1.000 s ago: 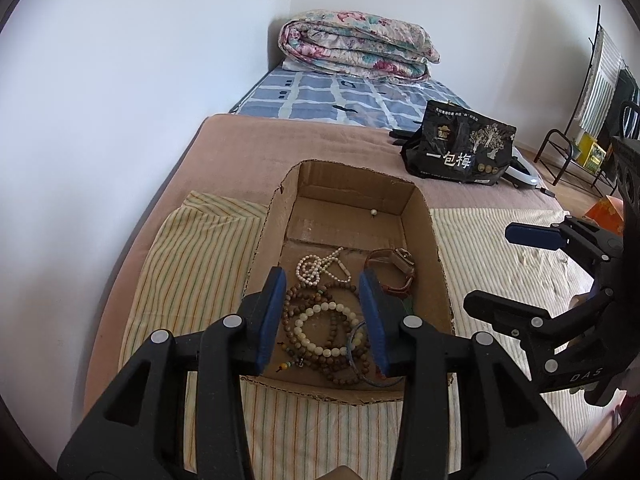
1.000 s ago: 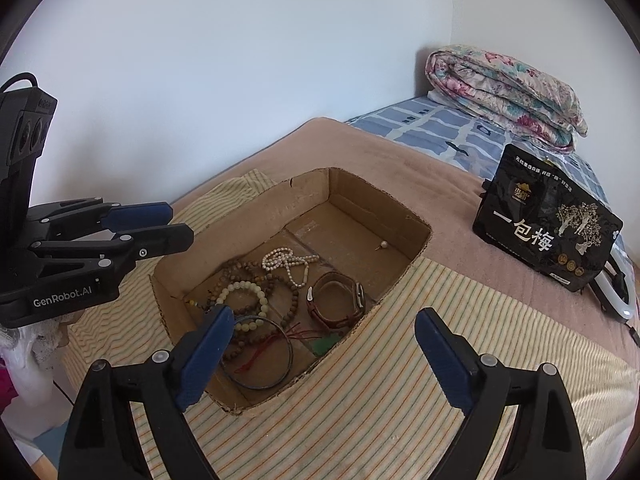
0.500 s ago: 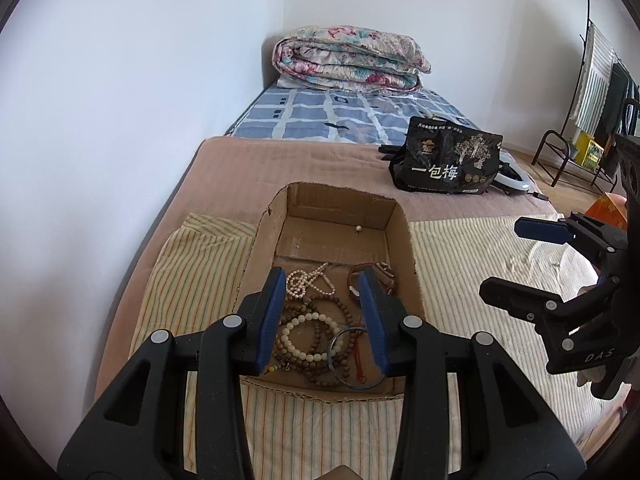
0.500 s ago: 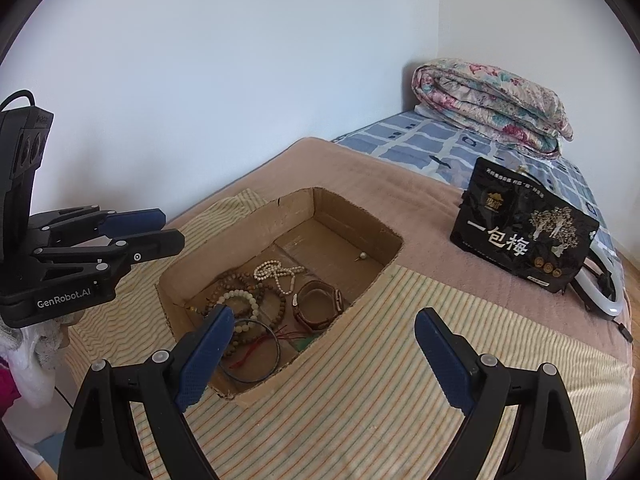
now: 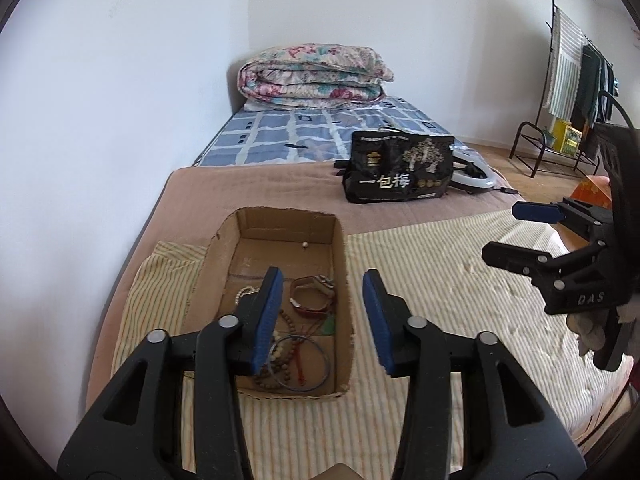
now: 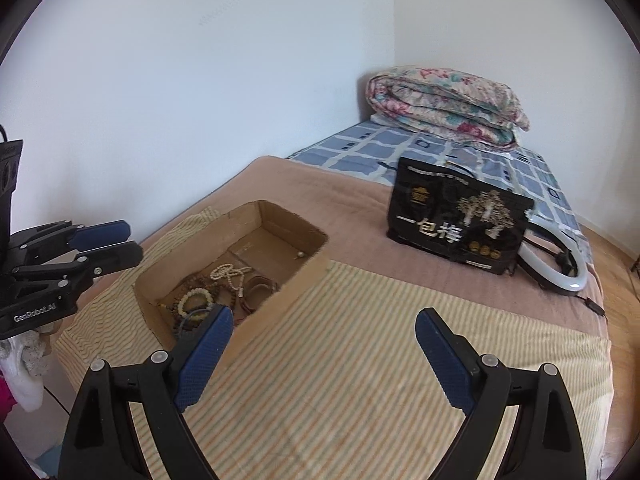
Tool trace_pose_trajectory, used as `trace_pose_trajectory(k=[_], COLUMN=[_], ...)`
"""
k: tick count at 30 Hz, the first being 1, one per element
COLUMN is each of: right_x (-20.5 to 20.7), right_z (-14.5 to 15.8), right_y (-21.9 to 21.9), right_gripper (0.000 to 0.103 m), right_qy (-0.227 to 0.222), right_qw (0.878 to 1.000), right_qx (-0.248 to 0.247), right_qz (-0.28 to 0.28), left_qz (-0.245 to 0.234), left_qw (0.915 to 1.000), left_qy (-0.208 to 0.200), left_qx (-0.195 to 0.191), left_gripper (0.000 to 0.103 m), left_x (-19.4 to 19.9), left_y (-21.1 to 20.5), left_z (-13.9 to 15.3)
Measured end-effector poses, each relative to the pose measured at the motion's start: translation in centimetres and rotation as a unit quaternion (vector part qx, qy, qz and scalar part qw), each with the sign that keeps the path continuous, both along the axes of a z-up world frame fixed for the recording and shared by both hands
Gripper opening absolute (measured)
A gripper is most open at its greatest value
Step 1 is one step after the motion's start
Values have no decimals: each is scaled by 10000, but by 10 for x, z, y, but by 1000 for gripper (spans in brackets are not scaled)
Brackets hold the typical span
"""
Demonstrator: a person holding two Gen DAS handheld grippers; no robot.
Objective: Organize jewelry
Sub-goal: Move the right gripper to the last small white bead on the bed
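Left wrist view: my left gripper point(image 5: 323, 316) hangs above the near end of the cardboard box point(image 5: 340, 248), jaws opening, nothing between them. The jewelry is all down in the box: a brown leather watch point(image 5: 313, 297), a thin dark bangle point(image 5: 306, 362), bead bracelets point(image 5: 276, 354) and one loose pearl point(image 5: 305, 245) at the far end. My guess is these are light, floppy and tangle-prone, so I'd pinch one strand or the watch strap at an exposed loop, not the heap.

Right wrist view: my right gripper point(image 6: 322, 354) sits over the striped cloth point(image 6: 360, 360) beside the box, jaws wide apart and empty. The white bead bracelet point(image 6: 194, 298) and a pale bead string point(image 6: 230, 274) show inside. The bangle looks stiff and slippery; I'd grab across its rim.
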State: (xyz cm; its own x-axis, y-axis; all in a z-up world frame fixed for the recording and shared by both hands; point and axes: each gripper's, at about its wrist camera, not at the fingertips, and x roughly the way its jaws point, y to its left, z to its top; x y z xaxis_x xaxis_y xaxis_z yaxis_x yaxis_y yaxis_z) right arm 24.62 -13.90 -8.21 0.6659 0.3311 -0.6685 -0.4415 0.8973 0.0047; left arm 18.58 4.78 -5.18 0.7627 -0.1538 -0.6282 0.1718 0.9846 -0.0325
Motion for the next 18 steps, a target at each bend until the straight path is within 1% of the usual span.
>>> trace_pose_trajectory(k=[6,9,11,15,18], right_x=[-7,-12,-15,-20,-25], right_z=[2,1,-1,-9,-20], right_y=[-51,-84,-111,-158,-196], right_gripper=[94,94,94,94,94], right_qy=[-60,-61,-50,-20,22], right_qw=[9992,9976,9956,9907,9858], right_qx=[-10,22,56,142,204], right_qz=[-395,-688,-937,-1356,-1665], left_qz=[-209,-263,-300,-314,-306], left_qw=[9998,9997,9995,9992,9987], left_qy=[-18,-19,-2,-11,40], left_qx=[15,6,21,263,403], left_gripper=[49,54,54,55,55], left_x=[-13,-20,-25,-32,-37], left_y=[-24,-31,-36,-45,-49], left_z=[4,4,3,-5,-14])
